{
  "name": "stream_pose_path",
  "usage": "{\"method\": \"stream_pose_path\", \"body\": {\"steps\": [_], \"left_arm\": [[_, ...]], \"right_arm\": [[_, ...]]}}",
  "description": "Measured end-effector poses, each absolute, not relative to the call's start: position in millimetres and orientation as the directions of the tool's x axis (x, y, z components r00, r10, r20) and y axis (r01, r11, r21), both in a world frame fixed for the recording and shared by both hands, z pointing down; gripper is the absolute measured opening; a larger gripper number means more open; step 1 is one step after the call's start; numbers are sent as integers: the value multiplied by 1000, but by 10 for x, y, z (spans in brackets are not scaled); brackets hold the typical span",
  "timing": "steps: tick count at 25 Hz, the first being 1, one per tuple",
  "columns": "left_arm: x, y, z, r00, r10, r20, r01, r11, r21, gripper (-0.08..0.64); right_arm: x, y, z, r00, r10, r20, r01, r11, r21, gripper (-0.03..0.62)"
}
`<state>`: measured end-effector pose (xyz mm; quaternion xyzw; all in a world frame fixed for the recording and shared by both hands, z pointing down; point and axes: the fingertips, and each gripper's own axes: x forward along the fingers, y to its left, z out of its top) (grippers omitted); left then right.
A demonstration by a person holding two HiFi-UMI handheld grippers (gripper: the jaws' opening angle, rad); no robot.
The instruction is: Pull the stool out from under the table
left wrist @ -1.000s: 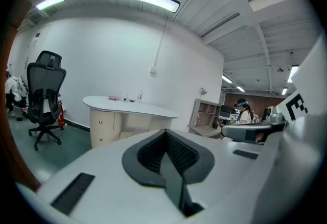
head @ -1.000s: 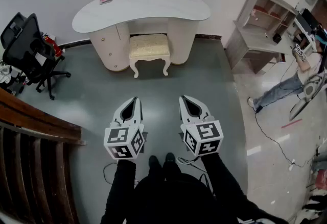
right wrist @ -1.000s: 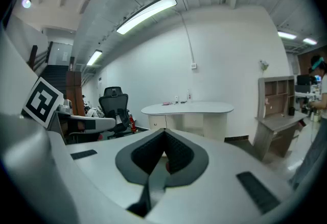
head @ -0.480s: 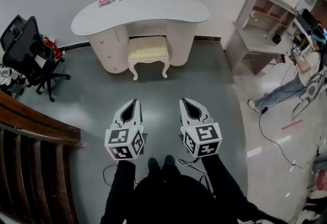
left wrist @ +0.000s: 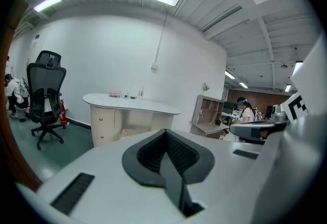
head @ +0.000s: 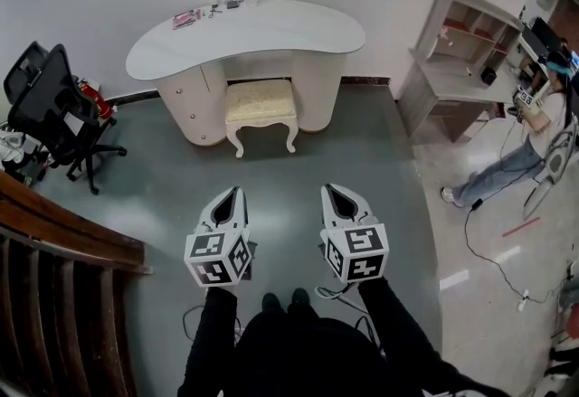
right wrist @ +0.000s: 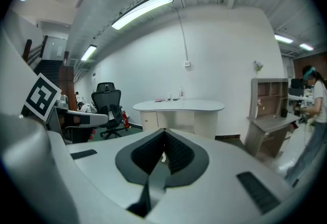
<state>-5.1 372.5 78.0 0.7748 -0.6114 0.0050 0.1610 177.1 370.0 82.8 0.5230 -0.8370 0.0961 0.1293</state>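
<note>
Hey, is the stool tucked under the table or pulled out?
Tucked in: the stool sits between the table's two pedestals, its back edge under the tabletop.

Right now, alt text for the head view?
A cream stool sits partly tucked under a white curved table; the left tongs and right tongs, both shut and empty, point at it from well short. A black office chair stands at left.
</note>
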Motion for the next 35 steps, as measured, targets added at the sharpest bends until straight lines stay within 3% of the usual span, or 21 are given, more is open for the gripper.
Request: {"method": "stream_pose_path", "body": {"steps": [22, 35], "left_arm": [[261, 3317, 616, 239, -953, 187, -952, -192, 237, 8], [-42, 2856, 769, 210, -956, 204, -958, -159, 238, 8]], "right_arm": [[2162, 3416, 778, -390, -868, 306, -912, 409, 0, 3], [1966, 2896, 942, -380, -859, 343, -913, 408, 10, 3]]}}
